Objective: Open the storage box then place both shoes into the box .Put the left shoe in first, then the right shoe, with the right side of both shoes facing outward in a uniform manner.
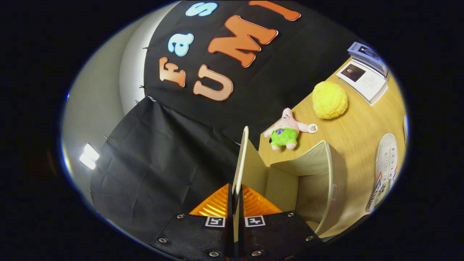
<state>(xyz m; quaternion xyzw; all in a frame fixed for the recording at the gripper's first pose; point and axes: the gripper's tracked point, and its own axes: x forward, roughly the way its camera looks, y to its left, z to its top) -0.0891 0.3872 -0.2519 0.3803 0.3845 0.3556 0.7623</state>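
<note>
My gripper (235, 197) is shut on the beige lid (243, 159) of the storage box, with both fingers pressing on the lid's thin edge. The lid stands raised edge-on, running straight ahead from between the fingers. Beside it on the right, the beige fabric storage box (322, 181) is open, and its inside looks bare. A white canvas shoe (386, 163) with red and blue stripes lies on the wooden table (362, 130) beyond the box on the right. The whole view is tilted.
A pink star-shaped plush toy in green shorts (286, 131) lies on the table just past the box. A yellow knobbly ball (330, 100) sits farther on, with a stack of booklets (366, 69) behind it. Black cloth walls close the far and left sides.
</note>
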